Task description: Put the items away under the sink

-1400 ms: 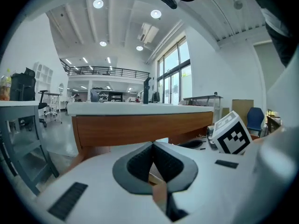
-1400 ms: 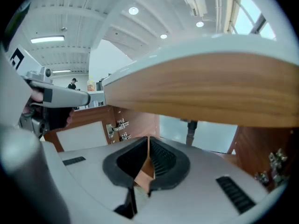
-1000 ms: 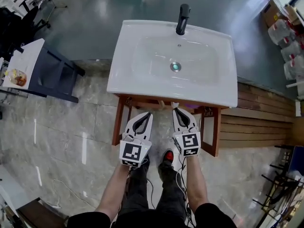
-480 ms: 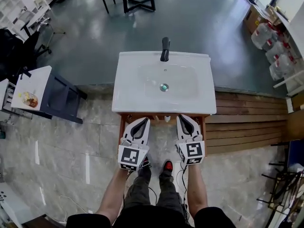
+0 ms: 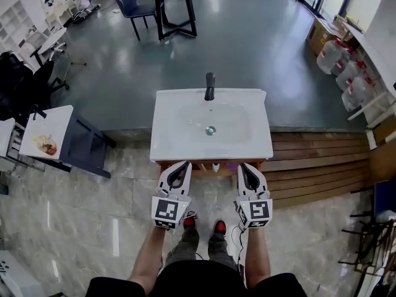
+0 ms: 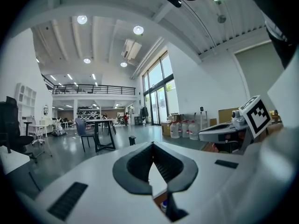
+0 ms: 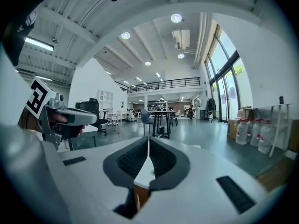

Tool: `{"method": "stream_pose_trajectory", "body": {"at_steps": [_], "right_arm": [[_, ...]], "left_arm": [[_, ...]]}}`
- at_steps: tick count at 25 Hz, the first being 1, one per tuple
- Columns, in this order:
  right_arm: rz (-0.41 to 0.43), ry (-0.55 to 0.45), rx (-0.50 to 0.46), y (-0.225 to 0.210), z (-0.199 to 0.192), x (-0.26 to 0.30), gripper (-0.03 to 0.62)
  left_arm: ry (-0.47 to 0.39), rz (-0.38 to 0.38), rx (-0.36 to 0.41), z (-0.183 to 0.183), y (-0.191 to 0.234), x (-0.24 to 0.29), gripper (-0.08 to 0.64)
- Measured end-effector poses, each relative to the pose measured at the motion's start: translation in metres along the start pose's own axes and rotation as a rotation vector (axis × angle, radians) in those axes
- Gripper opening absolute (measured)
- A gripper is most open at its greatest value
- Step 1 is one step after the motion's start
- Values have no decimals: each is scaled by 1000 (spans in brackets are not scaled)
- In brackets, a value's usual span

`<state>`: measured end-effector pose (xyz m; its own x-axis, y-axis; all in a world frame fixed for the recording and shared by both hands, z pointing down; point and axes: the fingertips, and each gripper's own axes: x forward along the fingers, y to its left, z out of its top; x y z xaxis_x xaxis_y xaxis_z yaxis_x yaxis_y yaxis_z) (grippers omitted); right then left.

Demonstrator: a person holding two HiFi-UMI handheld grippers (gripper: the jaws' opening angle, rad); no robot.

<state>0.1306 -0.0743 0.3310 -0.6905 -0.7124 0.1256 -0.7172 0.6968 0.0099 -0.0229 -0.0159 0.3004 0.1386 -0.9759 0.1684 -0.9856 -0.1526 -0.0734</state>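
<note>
The white sink point(image 5: 179, 135) with its black faucet point(image 5: 210, 86) rests on a wooden cabinet point(image 5: 198, 164) straight ahead. Under its front edge a small white bottle point(image 5: 215, 166) and something purple point(image 5: 231, 165) peek out. My left gripper point(image 5: 184, 164) hovers just before the cabinet's left side, jaws shut and empty. My right gripper point(image 5: 242, 166) hangs level with it at the right side, also shut with nothing held. In the left gripper view the jaws meet at their tips point(image 6: 152, 144); so do those in the right gripper view point(image 7: 148, 138).
A dark side table point(image 5: 74, 142) with a white top and a food packet stands at the left. Wooden decking point(image 5: 315, 166) runs to the right. Water jugs point(image 5: 337, 60) line the far right wall. A table and chair point(image 5: 162, 2) stand far behind the sink.
The head view has drawn back, so the sink looks smaller and farther. Both grippers have come away from the cabinet front and spread a little apart, still shut.
</note>
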Motion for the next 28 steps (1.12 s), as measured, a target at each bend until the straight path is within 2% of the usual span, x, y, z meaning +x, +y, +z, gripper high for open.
{"method": "stream_pose_trajectory", "body": {"at_steps": [10, 28], "right_arm": [[-42, -6, -6, 5, 5, -36, 35], [-24, -12, -23, 10, 11, -32, 35]], "left_arm": [[23, 24, -3, -9, 4, -23, 6], [17, 10, -7, -1, 4, -20, 6]]}}
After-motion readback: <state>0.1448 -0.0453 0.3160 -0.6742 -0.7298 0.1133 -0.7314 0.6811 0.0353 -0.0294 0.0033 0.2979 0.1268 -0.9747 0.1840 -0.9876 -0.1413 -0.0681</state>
